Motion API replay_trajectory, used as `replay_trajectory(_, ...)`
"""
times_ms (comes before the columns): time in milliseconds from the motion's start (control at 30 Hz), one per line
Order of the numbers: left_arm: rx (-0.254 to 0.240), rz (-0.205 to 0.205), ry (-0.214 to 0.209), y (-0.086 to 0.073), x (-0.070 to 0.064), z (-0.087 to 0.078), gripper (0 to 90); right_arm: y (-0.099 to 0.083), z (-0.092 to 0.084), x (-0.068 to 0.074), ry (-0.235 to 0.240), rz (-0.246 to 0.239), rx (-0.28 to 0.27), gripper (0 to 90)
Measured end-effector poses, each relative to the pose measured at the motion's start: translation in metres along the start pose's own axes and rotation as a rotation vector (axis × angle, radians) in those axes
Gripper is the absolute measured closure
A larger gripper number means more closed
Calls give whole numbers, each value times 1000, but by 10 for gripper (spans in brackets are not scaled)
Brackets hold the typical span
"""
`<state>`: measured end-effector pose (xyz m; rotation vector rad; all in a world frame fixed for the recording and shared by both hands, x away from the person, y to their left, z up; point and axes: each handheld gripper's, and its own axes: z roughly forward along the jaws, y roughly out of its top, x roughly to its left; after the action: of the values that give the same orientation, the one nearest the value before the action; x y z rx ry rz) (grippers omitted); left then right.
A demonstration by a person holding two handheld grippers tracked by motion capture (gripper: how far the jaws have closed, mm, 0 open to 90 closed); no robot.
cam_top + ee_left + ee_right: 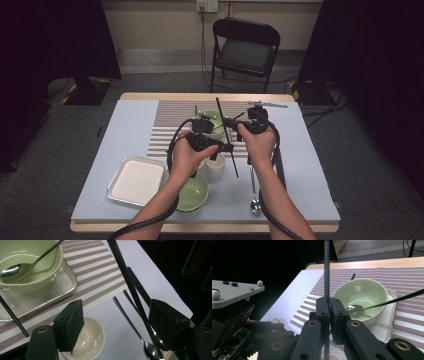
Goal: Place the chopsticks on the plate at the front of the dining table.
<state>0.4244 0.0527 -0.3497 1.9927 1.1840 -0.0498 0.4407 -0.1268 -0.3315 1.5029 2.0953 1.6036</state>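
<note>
My right gripper (pixel 229 122) (pixel 328 305) is shut on a long black chopstick (pixel 231 156) (pixel 326 270), which stands upright between its pads in the right gripper view. In the high view the stick slants from above the far green bowl (pixel 214 126) down toward me. My left gripper (pixel 221 147) (pixel 117 317) is open. The same chopstick (pixel 130 287) passes between its jaws, close to the right-hand one, and neither pad presses on it. A spoon (pixel 15 271) lies in the green bowl (pixel 37 262) (pixel 362 293), which sits on a metal tray (pixel 67 282).
A small white cup (pixel 216 169) (pixel 93 338) stands under my left gripper. A second green bowl (pixel 196 192) and a white tray (pixel 136 181) are at the front left. A spoon (pixel 255 199) (pixel 132 323) lies at the front right. A black chair (pixel 245 50) stands beyond the table.
</note>
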Motion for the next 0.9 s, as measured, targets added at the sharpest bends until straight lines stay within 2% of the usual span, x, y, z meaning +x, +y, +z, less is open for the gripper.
replay_trajectory(67, 0, -1, -1, 0, 1, 0, 299, 0, 0, 0, -3, -1, 0, 865)
replay_trajectory(233, -18, -15, -22, 0, 2, -2, 407, -1, 0, -2, 7, 12, 3, 866)
replay_trajectory(300, -21, -23, -28, 0, 2, -2, 416, -1, 0, -2, 11, 17, 3, 865)
replay_trajectory(467, -7, -19, -27, 0, 1, -2, 454, 0, 0, -1, 15, 24, 1, 865)
replay_trajectory(500, -6, -19, -33, 0, 1, -2, 490, 0, 0, -1, 16, 23, 4, 865)
replay_trajectory(667, -6, -38, -46, 1, 0, -2, 551, 1, 0, 2, 26, 22, 3, 866)
replay_trajectory(800, 3, -64, -79, 2, 1, -3, 615, 2, 0, 2, 28, 22, 0, 865)
replay_trajectory(900, 1, -65, -77, 2, 1, -3, 641, 1, 0, 1, 29, 25, 0, 865)
